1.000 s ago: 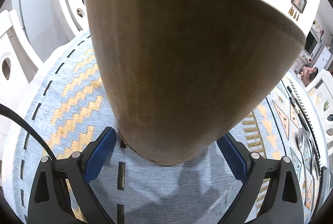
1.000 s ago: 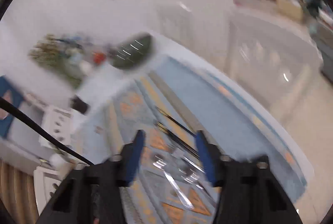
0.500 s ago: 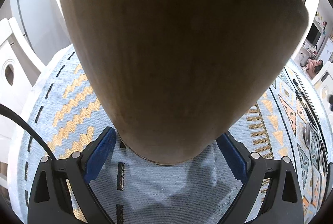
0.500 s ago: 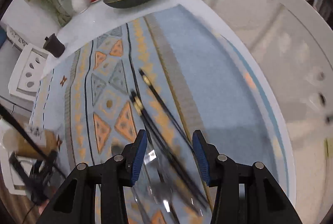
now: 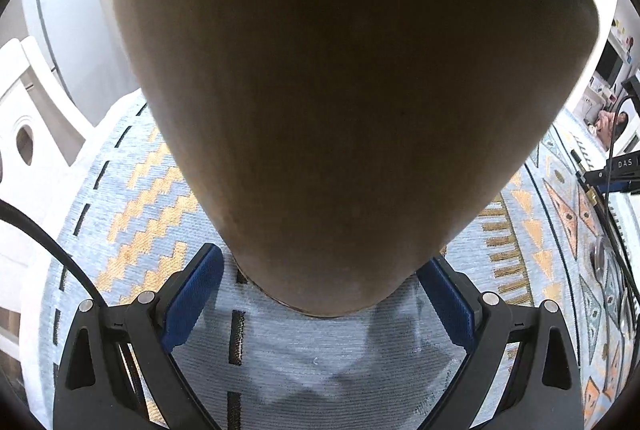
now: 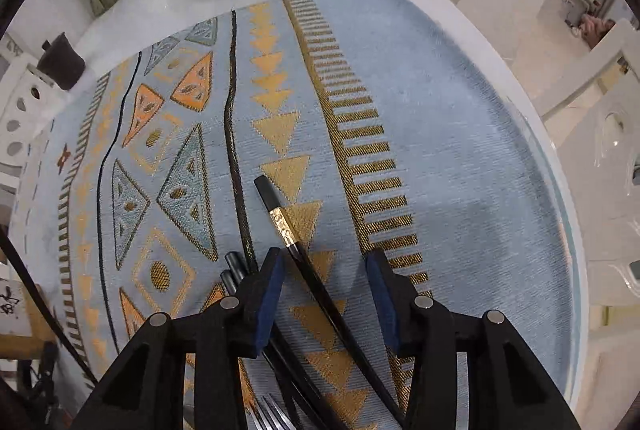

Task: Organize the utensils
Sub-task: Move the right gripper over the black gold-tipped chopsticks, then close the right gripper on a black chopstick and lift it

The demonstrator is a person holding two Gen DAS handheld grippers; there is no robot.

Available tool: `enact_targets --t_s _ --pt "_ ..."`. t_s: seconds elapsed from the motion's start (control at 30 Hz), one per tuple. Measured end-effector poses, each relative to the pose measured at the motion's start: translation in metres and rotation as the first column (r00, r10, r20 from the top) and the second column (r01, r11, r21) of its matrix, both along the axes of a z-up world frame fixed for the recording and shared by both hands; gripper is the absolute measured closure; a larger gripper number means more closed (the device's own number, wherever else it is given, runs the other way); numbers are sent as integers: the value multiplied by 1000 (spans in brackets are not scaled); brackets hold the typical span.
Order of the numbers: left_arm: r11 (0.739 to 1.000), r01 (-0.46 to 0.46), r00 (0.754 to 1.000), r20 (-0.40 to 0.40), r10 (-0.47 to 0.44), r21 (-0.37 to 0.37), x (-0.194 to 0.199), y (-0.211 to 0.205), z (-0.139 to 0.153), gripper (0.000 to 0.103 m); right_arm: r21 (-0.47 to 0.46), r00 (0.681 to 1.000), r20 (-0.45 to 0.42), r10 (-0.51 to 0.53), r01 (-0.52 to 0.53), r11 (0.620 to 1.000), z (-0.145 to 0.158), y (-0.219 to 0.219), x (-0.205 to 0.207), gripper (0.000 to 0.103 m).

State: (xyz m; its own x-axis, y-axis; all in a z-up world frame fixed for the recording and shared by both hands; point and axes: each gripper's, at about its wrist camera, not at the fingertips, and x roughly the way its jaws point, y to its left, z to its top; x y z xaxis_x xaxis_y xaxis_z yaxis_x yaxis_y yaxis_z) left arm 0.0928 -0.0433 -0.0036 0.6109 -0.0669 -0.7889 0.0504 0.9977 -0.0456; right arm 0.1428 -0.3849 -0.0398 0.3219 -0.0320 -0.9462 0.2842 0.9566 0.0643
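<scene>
My left gripper [image 5: 320, 294] brackets the cup [image 5: 320, 102], jaws spread; contact unclear. My right gripper [image 6: 326, 294], spread, straddles 1 chopstick [image 6: 298, 250] lower centre, ready to pinch.

Wooden holder [image 5: 332, 102] blocks left tongs [image 5: 320, 304] ahead, chopsticks [image 6: 316, 282] underlie right tongs [image 6: 326, 296] — cloth [image 6: 460, 158] beyond bare.

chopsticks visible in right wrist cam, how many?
3. One chopstick lies between the right tool's open pads. Two more chopstick ends poke out beside its left pad. More may hide under the tool.
</scene>
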Motion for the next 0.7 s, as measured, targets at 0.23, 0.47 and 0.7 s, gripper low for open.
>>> enact_targets --t_s 0.23,0.47,0.7 --pt "1000 1 1000 -4 0 8 2 -1 -6 6 -87 986 161 45 -31 996 28 2 -14 95" --pt "1000 -3 1000 -4 3 18 3 -6 -9 6 99 923 383 -28 -11 995 105 -32 -52 96" --pt "1000 -3 1000 -1 3 13 1 -3 -4 6 311 858 492 -151 -11 950 157 -42 -65 96"
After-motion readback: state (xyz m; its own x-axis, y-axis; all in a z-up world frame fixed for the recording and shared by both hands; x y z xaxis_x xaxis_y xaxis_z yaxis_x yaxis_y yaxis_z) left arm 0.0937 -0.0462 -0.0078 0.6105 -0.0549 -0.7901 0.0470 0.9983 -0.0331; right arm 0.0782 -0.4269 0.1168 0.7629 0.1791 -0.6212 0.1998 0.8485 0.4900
